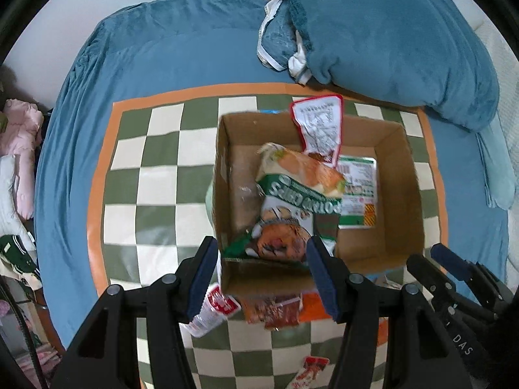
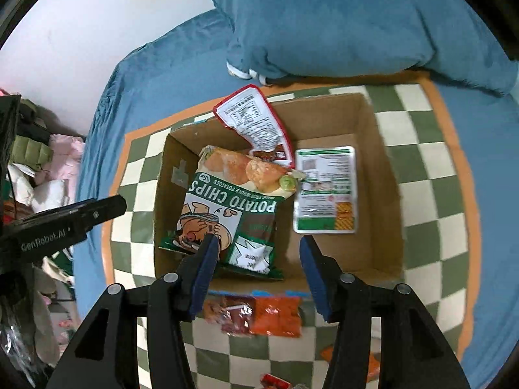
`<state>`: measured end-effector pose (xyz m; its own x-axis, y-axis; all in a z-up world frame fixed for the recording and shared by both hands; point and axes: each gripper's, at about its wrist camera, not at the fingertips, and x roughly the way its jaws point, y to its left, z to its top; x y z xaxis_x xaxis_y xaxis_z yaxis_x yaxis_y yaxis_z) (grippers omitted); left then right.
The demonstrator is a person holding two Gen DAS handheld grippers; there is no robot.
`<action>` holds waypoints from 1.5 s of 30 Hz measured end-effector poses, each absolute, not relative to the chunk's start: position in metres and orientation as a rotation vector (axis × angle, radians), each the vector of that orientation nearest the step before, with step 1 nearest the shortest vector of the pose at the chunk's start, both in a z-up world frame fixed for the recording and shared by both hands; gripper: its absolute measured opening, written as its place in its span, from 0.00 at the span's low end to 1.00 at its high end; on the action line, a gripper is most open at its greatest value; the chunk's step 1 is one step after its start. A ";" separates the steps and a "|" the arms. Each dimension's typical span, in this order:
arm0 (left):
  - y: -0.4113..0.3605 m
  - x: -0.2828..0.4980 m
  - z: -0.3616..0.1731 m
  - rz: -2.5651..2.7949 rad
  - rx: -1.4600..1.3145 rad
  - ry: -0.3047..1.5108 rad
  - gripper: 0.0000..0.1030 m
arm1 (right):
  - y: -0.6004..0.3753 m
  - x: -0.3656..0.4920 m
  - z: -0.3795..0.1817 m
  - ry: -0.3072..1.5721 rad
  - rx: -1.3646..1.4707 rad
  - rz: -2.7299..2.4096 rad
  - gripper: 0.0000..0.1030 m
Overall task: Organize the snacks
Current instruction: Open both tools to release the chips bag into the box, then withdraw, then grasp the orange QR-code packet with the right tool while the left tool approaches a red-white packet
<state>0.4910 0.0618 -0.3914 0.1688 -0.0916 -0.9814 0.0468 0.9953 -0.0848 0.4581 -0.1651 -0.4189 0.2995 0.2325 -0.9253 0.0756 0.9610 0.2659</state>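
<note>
An open cardboard box (image 1: 412, 175) (image 2: 386, 168) stands on a green-and-cream checkered mat (image 1: 155, 175) (image 2: 428, 168). Inside it a green potato chips bag (image 1: 292, 201) (image 2: 227, 207) lies tilted. A red-edged packet (image 1: 321, 126) (image 2: 253, 120) leans on the far wall, and a flat green-and-white packet (image 1: 360, 191) (image 2: 327, 188) rests on the floor of the box. My left gripper (image 1: 262, 243) hovers open over the box's near wall, its jaws bare. My right gripper (image 2: 258, 240) hangs open above the box's near side, holding nothing.
Loose orange and red snack packets (image 1: 279, 311) (image 2: 259, 317) lie on the mat just in front of the box, with a red-and-white packet (image 1: 214, 311) to their left. A bunched blue blanket (image 1: 389, 32) (image 2: 324, 16) sits behind the box. Clothes pile up at the far left (image 1: 19, 136).
</note>
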 end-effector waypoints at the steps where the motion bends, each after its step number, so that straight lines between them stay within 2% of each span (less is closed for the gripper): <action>1: 0.061 0.484 -0.388 -0.099 -0.043 1.393 0.53 | -0.166 0.452 -0.413 1.262 0.274 0.098 0.53; 4: 0.057 0.466 -0.379 -0.102 -0.051 1.378 0.53 | -0.169 0.433 -0.398 1.247 0.258 0.078 0.55; 5: 0.056 0.461 -0.376 -0.104 -0.052 1.373 0.53 | -0.170 0.426 -0.393 1.241 0.254 0.075 0.62; 6: 0.054 0.456 -0.373 -0.106 -0.052 1.367 0.53 | -0.171 0.421 -0.390 1.237 0.253 0.074 0.75; 8: 0.051 0.446 -0.366 -0.116 -0.054 1.347 0.58 | -0.173 0.410 -0.382 1.229 0.241 0.050 0.86; 11: 0.049 0.432 -0.352 -0.106 -0.047 1.304 0.63 | -0.176 0.392 -0.369 1.201 0.219 0.030 0.87; 26: 0.047 0.383 -0.290 -0.080 -0.066 1.161 0.63 | -0.189 0.335 -0.300 1.081 0.227 0.025 0.90; 31: 0.051 0.370 -0.285 -0.083 -0.097 1.165 0.63 | -0.196 0.319 -0.286 1.067 0.262 0.036 0.91; 34: 0.059 0.359 -0.300 -0.067 -0.099 1.193 0.63 | -0.203 0.307 -0.293 1.086 0.283 0.033 0.92; 37: 0.065 0.346 -0.334 -0.062 -0.101 1.264 0.63 | -0.214 0.292 -0.323 1.157 0.300 0.015 0.92; 45: 0.065 0.317 -0.472 -0.059 -0.020 1.535 0.63 | -0.253 0.262 -0.454 1.423 0.340 -0.050 0.92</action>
